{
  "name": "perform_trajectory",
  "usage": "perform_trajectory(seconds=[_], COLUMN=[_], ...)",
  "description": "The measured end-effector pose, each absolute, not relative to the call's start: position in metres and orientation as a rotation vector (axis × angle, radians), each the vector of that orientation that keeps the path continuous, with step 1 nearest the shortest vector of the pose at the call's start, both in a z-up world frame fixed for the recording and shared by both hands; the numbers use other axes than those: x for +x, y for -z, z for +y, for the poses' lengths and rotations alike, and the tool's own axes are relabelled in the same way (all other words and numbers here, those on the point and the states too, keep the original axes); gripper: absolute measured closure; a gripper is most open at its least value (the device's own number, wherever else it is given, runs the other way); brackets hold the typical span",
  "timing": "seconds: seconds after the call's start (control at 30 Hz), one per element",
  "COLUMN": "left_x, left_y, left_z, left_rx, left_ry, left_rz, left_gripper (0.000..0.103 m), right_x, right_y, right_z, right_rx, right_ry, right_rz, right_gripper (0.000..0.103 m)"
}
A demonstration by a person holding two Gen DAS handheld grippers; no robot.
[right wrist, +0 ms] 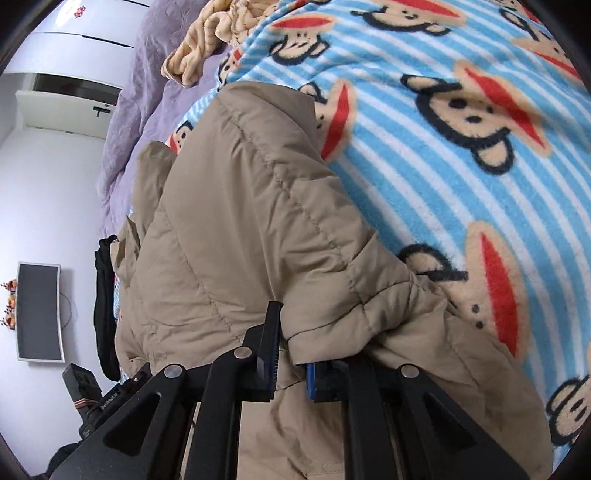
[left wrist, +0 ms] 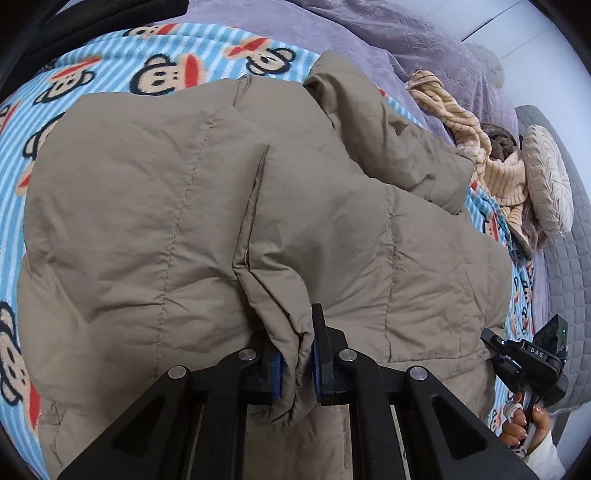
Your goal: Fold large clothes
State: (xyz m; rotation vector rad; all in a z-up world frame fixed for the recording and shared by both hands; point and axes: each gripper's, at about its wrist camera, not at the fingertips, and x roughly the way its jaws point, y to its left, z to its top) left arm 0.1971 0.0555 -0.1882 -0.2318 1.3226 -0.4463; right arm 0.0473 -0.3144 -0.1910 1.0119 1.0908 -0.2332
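A large tan quilted puffer jacket (left wrist: 207, 206) lies spread over a blue striped monkey-print blanket (left wrist: 92, 77). My left gripper (left wrist: 295, 354) is shut on a bunched fold of the jacket's edge, the cloth pinched between its blue pads. In the right wrist view the same jacket (right wrist: 240, 221) runs away from me, and my right gripper (right wrist: 291, 365) is shut on a hem fold of it. The right gripper's body (left wrist: 528, 362) shows at the lower right of the left wrist view, held by a hand (left wrist: 524, 424).
A purple bedspread (left wrist: 369, 33) lies behind the blanket, with a beige striped garment (left wrist: 472, 140) and a round cushion (left wrist: 546, 177) at the right. Black clothing (right wrist: 105, 295) hangs off the bed edge. A wall monitor (right wrist: 38, 312) and white cabinet (right wrist: 74, 55) stand beyond.
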Motion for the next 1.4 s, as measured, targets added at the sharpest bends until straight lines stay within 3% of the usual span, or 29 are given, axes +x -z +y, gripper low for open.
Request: perform_trajectory(seconds=[0.1,0.17,0.23,0.37,0.43,0.6,0.77,0.8,1.03,1.17,1.23,1.4], left_x=[0.194,0.19,0.185,0.181,0.185,0.191,0.197,0.199,0.198,0.194,0.191,0.174], left_y=[0.179,0.167,0.151,0.124,0.116,0.112,0.157,0.167,0.189,0.186,0.178,0.152], left_z=[0.054,0.058,0.068,0.087,0.084,0.046,0.02,0.022,0.018,0.016,0.018,0.036], left_rx=[-0.175,-0.131,-0.081,-0.055,-0.042,-0.005,0.088,0.08,0.042,0.058,0.074,0.068], left_ry=[0.391,0.339,0.285,0.288,0.332,0.447,0.398,0.393,0.401,0.383,0.367,0.353], left_rz=[1.305,1.283,1.226,1.141,1.119,1.106,1.163,1.177,1.17,1.162,1.16,1.124], left_gripper=[0.085,0.074,0.071,0.071,0.071,0.071,0.071,0.071,0.071,0.071,0.071,0.071], right_x=[0.043,0.035,0.027,0.01,0.015,0.056,0.093,0.096,0.09,0.081,0.07,0.035], right_y=[0.182,0.171,0.15,0.106,0.098,0.103,0.142,0.153,0.183,0.168,0.157,0.137], right_z=[-0.317,-0.318,-0.316,-0.317,-0.321,-0.325,-0.327,-0.33,-0.343,-0.335,-0.325,-0.308], right_rx=[0.988,0.927,0.848,0.683,0.637,0.579,0.461,0.451,0.445,0.386,0.31,0.19], right_ry=[0.241,0.234,0.24,0.279,0.288,0.255,0.292,0.301,0.327,0.36,0.374,0.384], right_rz=[1.123,1.176,1.177,1.045,1.033,1.034,1.131,1.152,1.152,1.161,1.157,1.141], right_gripper=[0.086,0.073,0.055,0.059,0.082,0.082,0.082,0.086,0.086,0.078,0.066,0.061])
